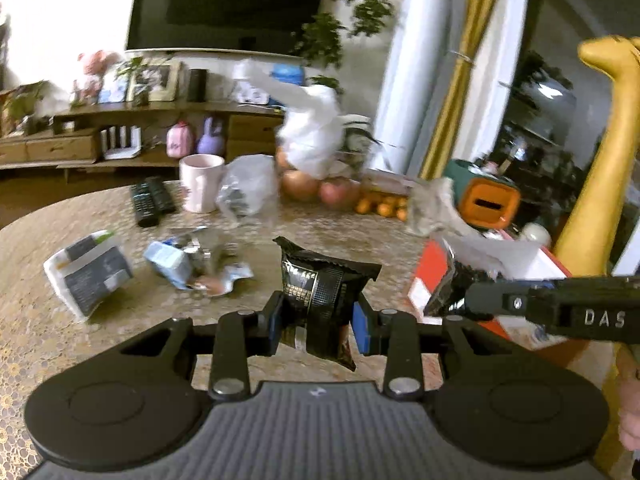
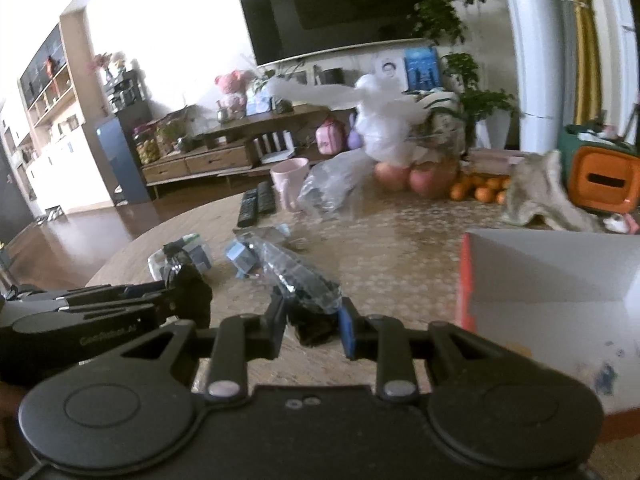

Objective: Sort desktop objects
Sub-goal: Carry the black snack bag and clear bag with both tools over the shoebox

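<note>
My left gripper (image 1: 318, 326) is shut on a black snack packet (image 1: 320, 292) and holds it above the table. My right gripper (image 2: 312, 322) is shut on a second black packet (image 2: 304, 284), crumpled and shiny. In the left wrist view the right gripper (image 1: 460, 300) reaches in from the right with its packet (image 1: 444, 292) at the near edge of a red and white box (image 1: 436, 276). In the right wrist view the left gripper (image 2: 176, 300) comes in from the left with its packet (image 2: 192, 292). The box (image 2: 552, 276) stands open at the right.
On the round table lie a white and grey pack (image 1: 86, 272), blue and silver wrappers (image 1: 192, 264), two remotes (image 1: 150, 200), a pink mug (image 1: 200, 182), plastic bags (image 1: 248, 190), apples and oranges (image 1: 340, 194), a cloth (image 2: 540, 196) and an orange and green container (image 1: 486, 200).
</note>
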Available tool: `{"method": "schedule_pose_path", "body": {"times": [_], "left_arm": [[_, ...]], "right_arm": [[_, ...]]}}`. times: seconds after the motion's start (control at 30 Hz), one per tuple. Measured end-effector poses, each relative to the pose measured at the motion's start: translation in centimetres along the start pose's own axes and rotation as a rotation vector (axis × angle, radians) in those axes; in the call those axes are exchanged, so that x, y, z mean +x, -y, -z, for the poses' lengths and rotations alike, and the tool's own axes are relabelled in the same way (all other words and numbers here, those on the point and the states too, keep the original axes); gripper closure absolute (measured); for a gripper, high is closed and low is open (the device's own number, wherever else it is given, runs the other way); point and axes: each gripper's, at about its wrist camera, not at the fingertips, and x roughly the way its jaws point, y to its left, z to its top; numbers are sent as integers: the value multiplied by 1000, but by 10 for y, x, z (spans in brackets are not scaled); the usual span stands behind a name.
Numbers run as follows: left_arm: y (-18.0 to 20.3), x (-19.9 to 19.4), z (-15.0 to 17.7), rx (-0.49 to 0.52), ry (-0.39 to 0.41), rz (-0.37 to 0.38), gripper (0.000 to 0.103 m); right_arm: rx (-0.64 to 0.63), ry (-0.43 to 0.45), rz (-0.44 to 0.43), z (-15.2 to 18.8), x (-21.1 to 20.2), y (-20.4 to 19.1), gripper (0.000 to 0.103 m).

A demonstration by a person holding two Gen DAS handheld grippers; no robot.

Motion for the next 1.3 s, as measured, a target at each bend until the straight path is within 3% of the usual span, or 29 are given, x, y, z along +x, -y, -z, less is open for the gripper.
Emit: {"method": "schedule_pose_path", "body": {"times": [0.33, 0.7, 1.07, 1.3], "left_arm": [[76, 7, 7, 135, -81, 128, 70], [157, 36, -11, 270, -96, 270, 70], [212, 111, -26, 327, -195, 364, 70], [237, 169, -26, 333, -330, 383, 69]], "right_arm": [[119, 61, 109, 23, -57, 58, 77], [214, 139, 294, 31, -100, 138, 77], [215, 98, 379, 22, -64, 188, 77], [254, 15, 434, 20, -27, 223, 77]]}}
